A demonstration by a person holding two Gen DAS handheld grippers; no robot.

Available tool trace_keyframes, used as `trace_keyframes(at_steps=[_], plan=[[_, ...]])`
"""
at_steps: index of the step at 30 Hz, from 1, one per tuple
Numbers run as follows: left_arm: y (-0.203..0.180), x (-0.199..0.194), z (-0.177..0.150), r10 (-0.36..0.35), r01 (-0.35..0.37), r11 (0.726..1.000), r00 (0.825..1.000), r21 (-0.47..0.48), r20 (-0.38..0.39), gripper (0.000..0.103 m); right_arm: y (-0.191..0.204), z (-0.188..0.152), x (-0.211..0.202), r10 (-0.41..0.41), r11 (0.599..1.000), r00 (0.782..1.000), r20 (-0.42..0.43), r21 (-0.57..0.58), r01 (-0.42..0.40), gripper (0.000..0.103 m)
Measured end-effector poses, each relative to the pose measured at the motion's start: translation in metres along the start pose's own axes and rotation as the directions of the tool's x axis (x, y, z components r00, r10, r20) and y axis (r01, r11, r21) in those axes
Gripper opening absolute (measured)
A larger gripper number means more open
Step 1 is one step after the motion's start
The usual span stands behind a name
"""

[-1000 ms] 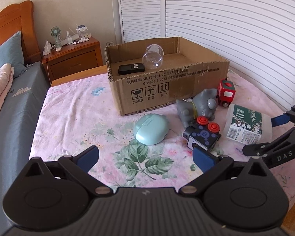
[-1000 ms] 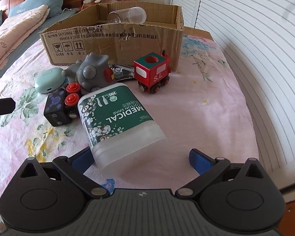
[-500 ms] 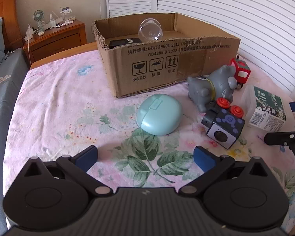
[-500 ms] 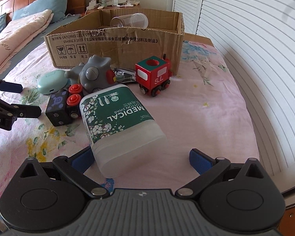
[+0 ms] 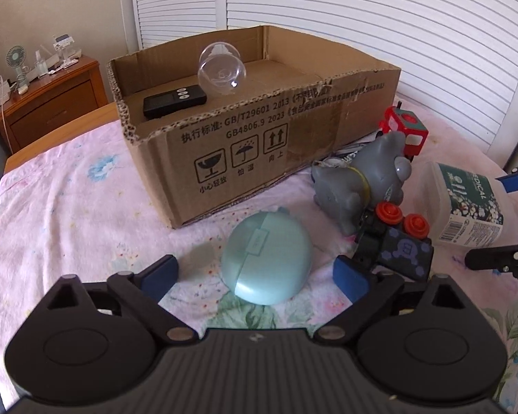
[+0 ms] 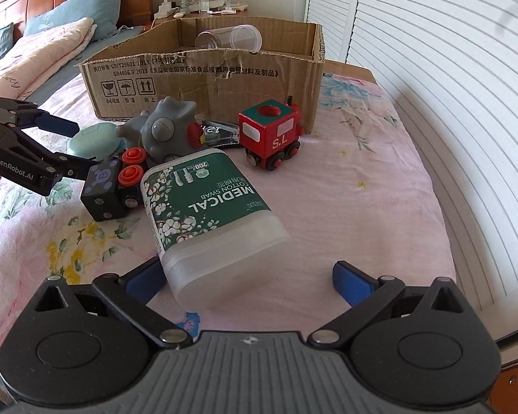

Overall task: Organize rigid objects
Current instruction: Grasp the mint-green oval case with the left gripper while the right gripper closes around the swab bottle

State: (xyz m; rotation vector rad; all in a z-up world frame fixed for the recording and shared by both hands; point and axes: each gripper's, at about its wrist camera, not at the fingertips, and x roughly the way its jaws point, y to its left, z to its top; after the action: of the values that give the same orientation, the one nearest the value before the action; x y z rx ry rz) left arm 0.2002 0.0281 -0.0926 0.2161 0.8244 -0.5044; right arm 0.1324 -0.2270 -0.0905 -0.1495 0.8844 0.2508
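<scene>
Left wrist view: left gripper (image 5: 255,274) fingers spread wide, holding nothing, blue pads either side of the mint-green round case (image 5: 266,258), which lies on the floral bedsheet (image 5: 62,207) between the fingers, not touched as far as visible. Right pad (image 5: 349,279) sits just beside the black toy block with red knobs (image 5: 395,241). Behind that a grey rubber toy (image 5: 364,181), then the red toy train (image 5: 405,131). Cardboard box (image 5: 259,145) stands beyond the case, with a black remote (image 5: 174,101) and a clear plastic jar (image 5: 221,69) inside. Cotton swab tub (image 5: 466,205) lies on its side at right, right gripper (image 5: 500,220) fingers above and below it in frame, apart. Wooden nightstand (image 5: 48,103) far left. Right wrist view: right gripper (image 6: 247,276) fingers wide open, gripping nothing; cotton swab tub (image 6: 214,220) lies between them, its translucent base nearest the camera, close against the left pad (image 6: 143,281), clear gap to the right pad. Black toy block (image 6: 112,188) touches the tub's far left corner. Grey rubber toy (image 6: 165,131), red toy train (image 6: 272,134) and mint-green round case (image 6: 93,139) lie behind, in front of the cardboard box (image 6: 203,76). Left gripper (image 6: 70,146) enters from the left, fingers open around the case. Pillows (image 6: 51,48) and headboard far left.
</scene>
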Motion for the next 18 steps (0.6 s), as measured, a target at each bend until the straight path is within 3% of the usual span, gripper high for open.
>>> trace_keyframes(at_steps=[2, 8, 18], plan=[[-0.002, 0.0, 0.003, -0.015, 0.015, 1.0, 1.0, 0.026, 0.007, 0.074, 0.0, 0.0, 0.0, 0.001, 1.0, 1.0, 0.002, -0.001, -0.001, 0.103], [-0.006, 0.001, 0.008, -0.037, 0.036, 0.998, 0.999, 0.048, 0.007, 0.057, -0.001, -0.001, -0.001, 0.003, 1.0, 1.0, 0.008, -0.003, -0.003, 0.103], [-0.008, -0.021, -0.011, -0.029, 0.029, 0.999, 1.0, 0.02, -0.011, 0.052, -0.001, -0.002, -0.001, 0.007, 1.0, 1.0, 0.015, -0.011, -0.007, 0.103]])
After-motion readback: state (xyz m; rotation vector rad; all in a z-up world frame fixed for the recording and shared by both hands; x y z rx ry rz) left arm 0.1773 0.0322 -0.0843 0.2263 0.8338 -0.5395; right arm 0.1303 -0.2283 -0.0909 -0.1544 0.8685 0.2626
